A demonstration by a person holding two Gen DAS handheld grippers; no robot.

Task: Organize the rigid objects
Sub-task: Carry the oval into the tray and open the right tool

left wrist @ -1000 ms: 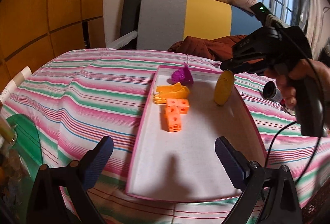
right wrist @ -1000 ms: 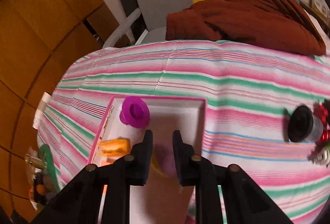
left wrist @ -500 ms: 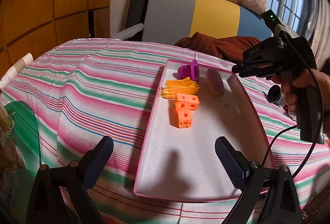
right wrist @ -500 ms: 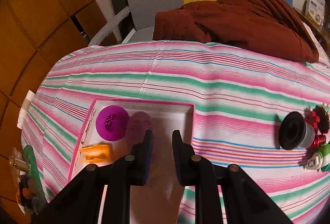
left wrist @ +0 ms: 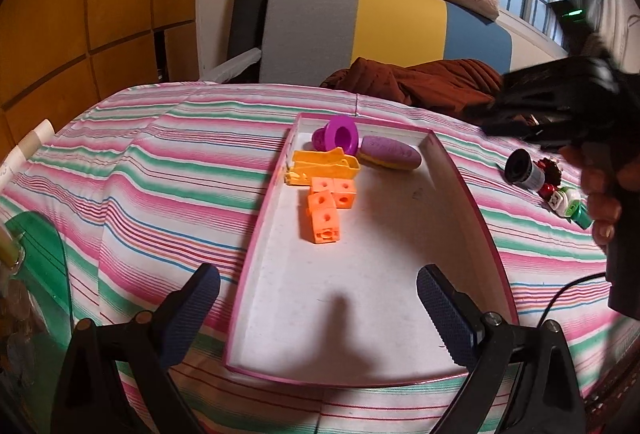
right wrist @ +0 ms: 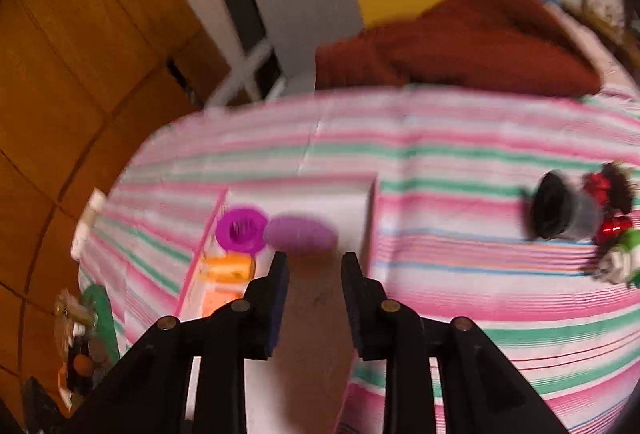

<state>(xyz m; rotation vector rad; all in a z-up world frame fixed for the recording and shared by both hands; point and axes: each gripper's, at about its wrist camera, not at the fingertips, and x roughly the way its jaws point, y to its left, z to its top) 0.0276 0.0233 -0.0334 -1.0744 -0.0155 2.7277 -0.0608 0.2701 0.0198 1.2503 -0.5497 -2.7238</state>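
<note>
The right tongs (right wrist: 314, 262) point down over the far right part of the tray (right wrist: 370, 218), their jaws a little apart and just now opening, with nothing between them. Seen from the left wrist, the right hand (left wrist: 600, 190) grips a black handle off the tray's right side, above the striped cloth; the tool's front is blurred there.

The left tongs (left wrist: 318, 288) stand wide apart and hold nothing, tilted down over the near end of the tray (left wrist: 460, 186), one finger (left wrist: 192, 308) outside its left rim and the other above its right part.

The tray is a shallow white one with a pink rim, lying on the table (left wrist: 160, 170) under a pink, green and white striped cloth. At its far end lie a purple and yellow oval piece (left wrist: 390, 153) on its side, and just left of it a purple cup-shaped piece (left wrist: 340, 134). In front of those are a yellow toy (left wrist: 324, 164) and a group of orange blocks (left wrist: 326, 206), close to the left rim. The near half of the tray's floor is bare.

On the cloth to the right of the tray, well apart from it, lie a black cylinder (left wrist: 522, 168) on its side and a cluster of small red, white and green pieces (left wrist: 564, 198). Beyond the table are a brown cloth (left wrist: 420, 82) and a grey, yellow and blue cushion (left wrist: 360, 22).
</note>
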